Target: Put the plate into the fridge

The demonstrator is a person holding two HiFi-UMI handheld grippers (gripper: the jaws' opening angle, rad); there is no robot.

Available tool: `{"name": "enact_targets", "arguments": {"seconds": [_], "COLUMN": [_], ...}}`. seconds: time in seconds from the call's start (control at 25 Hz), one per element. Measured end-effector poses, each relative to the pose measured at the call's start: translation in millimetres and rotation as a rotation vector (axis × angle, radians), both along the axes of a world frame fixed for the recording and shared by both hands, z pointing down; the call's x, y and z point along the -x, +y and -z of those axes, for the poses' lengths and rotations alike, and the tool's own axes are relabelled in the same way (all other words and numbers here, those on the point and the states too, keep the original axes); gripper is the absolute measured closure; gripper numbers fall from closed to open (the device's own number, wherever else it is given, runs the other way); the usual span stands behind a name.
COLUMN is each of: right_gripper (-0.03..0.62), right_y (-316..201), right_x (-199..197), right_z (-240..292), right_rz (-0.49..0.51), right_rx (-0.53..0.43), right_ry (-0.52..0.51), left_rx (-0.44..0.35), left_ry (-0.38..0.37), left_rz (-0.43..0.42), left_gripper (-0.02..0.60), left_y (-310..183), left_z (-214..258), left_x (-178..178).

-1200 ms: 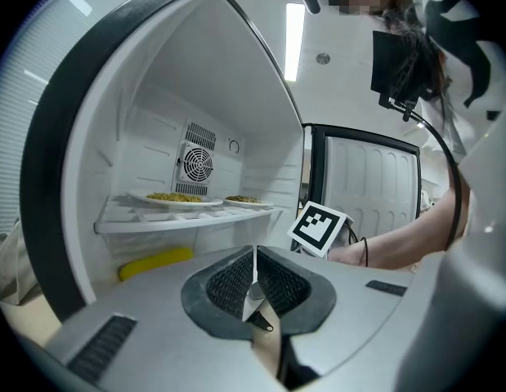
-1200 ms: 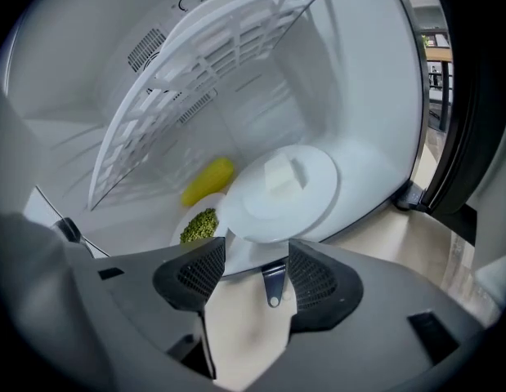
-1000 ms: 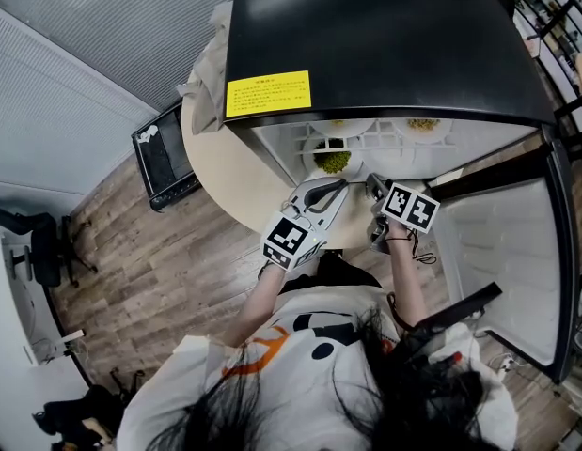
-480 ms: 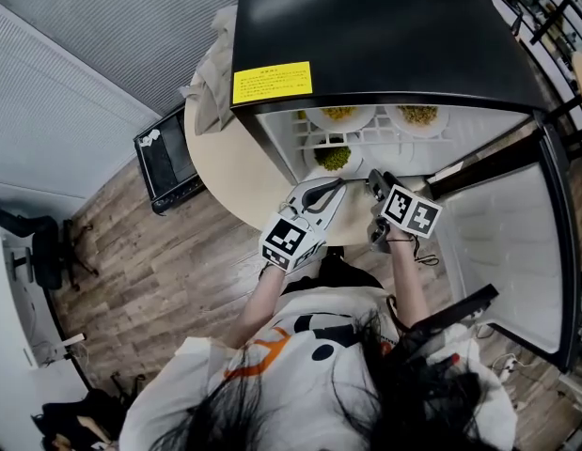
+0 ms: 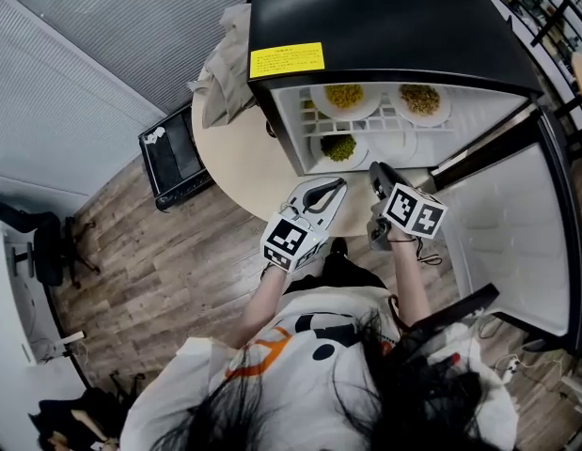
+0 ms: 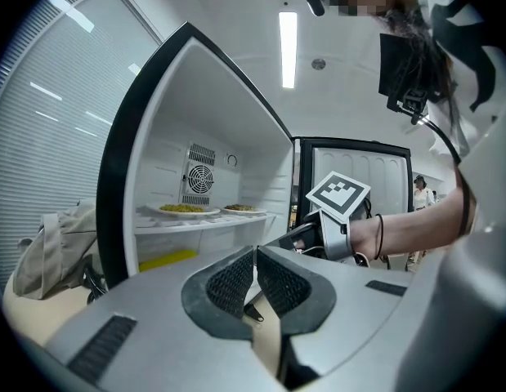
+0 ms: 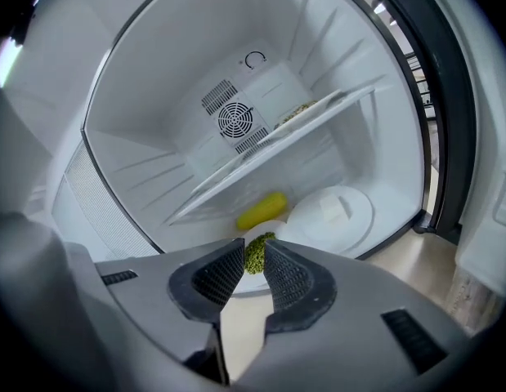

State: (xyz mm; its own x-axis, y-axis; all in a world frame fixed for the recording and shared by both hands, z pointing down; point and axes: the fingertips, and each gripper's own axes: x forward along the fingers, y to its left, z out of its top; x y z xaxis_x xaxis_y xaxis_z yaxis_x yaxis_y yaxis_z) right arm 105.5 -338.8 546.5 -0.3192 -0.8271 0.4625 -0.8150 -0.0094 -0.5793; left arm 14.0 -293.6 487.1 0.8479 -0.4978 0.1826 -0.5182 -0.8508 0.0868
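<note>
With the plate (image 5: pixel 338 148) resting on the fridge (image 5: pixel 394 26) floor, your right gripper (image 7: pixel 253 250) has just been narrowing its empty jaws, and your left gripper (image 6: pixel 255 253) hangs closed, holding nothing.

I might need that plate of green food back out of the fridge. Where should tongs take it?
Probably take the plate by its near rim, coming in level through the open front of the fridge. It lies flat on the floor, and the shelf overhead blocks a reach from above.
</note>
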Motion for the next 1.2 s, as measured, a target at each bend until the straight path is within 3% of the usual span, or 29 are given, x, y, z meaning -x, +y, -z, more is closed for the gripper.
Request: {"name": "enact_targets", "arguments": {"seconds": [0.4, 0.76, 1.2], "right_gripper": [0.553, 0.559, 0.565], "right_y": [34.7, 74.0, 139.8], "right_x": [28.6, 79.8, 106.1], "right_z": [9.6, 11.2, 15.3], "right_rz": [0.016, 0.091, 0.093], "right_rx": [-0.019, -0.025, -0.006], "right_ry": [-0.027, -0.072, -0.048], "left_rx": [-0.018, -0.027, -0.004], "left_ry": [-0.002, -0.008, 0.034], "left_rz": [0.022, 0.05, 0.054], "left_gripper": [0.569, 0.569, 0.569], "left_y": [33.7, 74.2, 128.8], "left_z": [6.8, 13.2, 8.7], "left_x": [26.4, 63.4, 86.8]}}
